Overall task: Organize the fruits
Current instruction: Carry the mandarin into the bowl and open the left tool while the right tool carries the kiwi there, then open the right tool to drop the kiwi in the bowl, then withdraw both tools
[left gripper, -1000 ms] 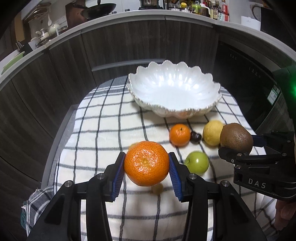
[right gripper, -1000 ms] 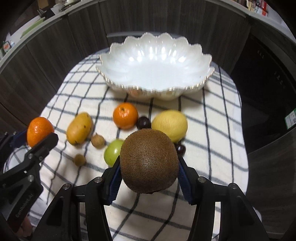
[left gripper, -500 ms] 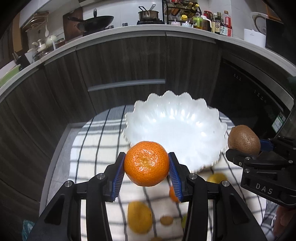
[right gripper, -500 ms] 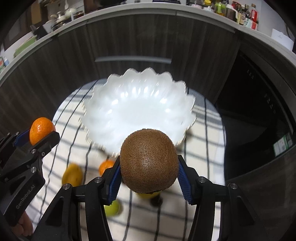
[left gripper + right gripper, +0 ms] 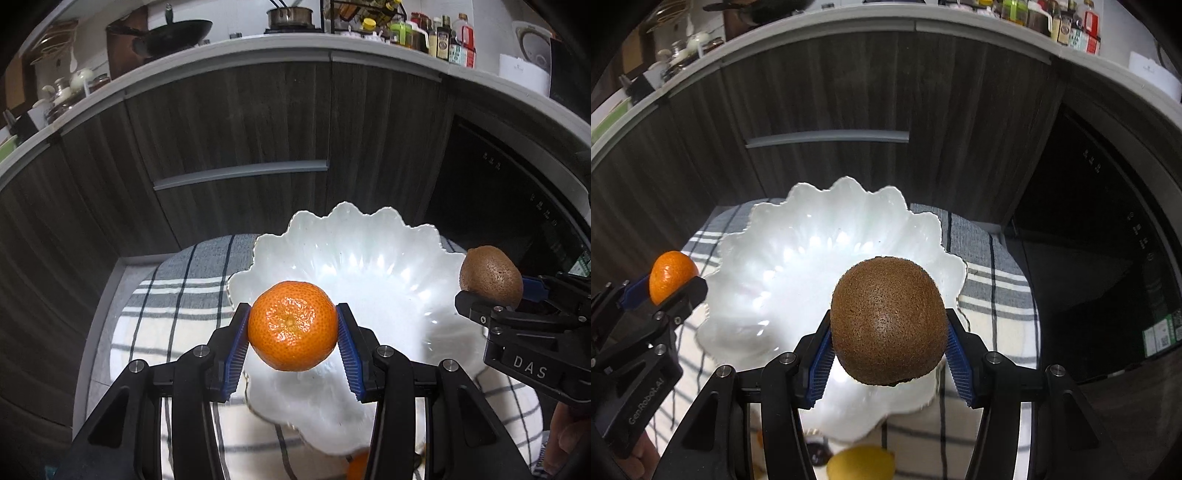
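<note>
My left gripper (image 5: 292, 341) is shut on an orange mandarin (image 5: 293, 325) and holds it above the near left part of a white scalloped bowl (image 5: 369, 258). My right gripper (image 5: 888, 341) is shut on a brown kiwi (image 5: 888, 319) and holds it above the bowl's (image 5: 798, 258) near right rim. The bowl holds nothing. In the left wrist view the kiwi (image 5: 491, 277) and right gripper sit at the right; in the right wrist view the mandarin (image 5: 670, 275) sits at the left.
The bowl stands on a white checked cloth (image 5: 166, 310). A lemon (image 5: 860, 467) and a dark small fruit (image 5: 818, 448) lie on the cloth below the right gripper. A second orange (image 5: 356, 465) peeks out below the bowl. Dark wood cabinets (image 5: 240, 129) rise behind.
Both grippers have moved forward with their fruits, from over the loose fruits on the cloth to over the bowl. The loose fruits have dropped out of view.
</note>
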The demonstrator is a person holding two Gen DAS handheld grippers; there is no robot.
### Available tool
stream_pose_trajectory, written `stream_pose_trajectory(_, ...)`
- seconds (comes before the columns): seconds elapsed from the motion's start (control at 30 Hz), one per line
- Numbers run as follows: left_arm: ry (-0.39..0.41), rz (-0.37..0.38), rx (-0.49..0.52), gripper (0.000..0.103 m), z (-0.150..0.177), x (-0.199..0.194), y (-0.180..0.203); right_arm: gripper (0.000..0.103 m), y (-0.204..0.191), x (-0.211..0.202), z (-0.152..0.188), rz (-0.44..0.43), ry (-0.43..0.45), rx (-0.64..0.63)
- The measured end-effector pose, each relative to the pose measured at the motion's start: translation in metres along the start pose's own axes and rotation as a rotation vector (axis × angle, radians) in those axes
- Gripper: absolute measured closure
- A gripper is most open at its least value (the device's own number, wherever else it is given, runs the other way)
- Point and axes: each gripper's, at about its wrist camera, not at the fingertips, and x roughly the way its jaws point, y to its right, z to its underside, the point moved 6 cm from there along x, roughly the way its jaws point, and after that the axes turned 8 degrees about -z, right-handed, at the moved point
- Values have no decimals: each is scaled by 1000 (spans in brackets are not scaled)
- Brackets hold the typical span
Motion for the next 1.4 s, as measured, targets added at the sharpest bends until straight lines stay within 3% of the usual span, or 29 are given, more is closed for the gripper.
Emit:
stream_pose_trajectory(0.33,-92,28,0,58,4,47,6,47,11,45,1,0,-78,39)
stream_pose_trajectory(0.67,-124,25,23,57,8,56,10,47,19,64,7,-1,-119,79)
stream_pose_trajectory(0.83,-104,20,19,30,4,50,9,47,19,64,7,-11,-121,98)
stream_pose_trajectory(0.9,-96,9,19,26,2,48,9,47,20,64,7,-14,-126,106)
stream_pose_trajectory(1.0,-93,-5,26,25,1,45,8,44,22,57,5,13,-103,104)
stream_pose_trajectory(1.13,-82,-27,16,18,2,36,3,26,20,37,-4,78,-40,56)
stream_pose_trajectory(1.23,-68,-38,-12,14,3,25,-6,22,18,22,-10,137,1,31)
stream_pose_trajectory(1.4,-40,-70,-18,12,5,5,-17,21,7,-2,-11,155,53,15)
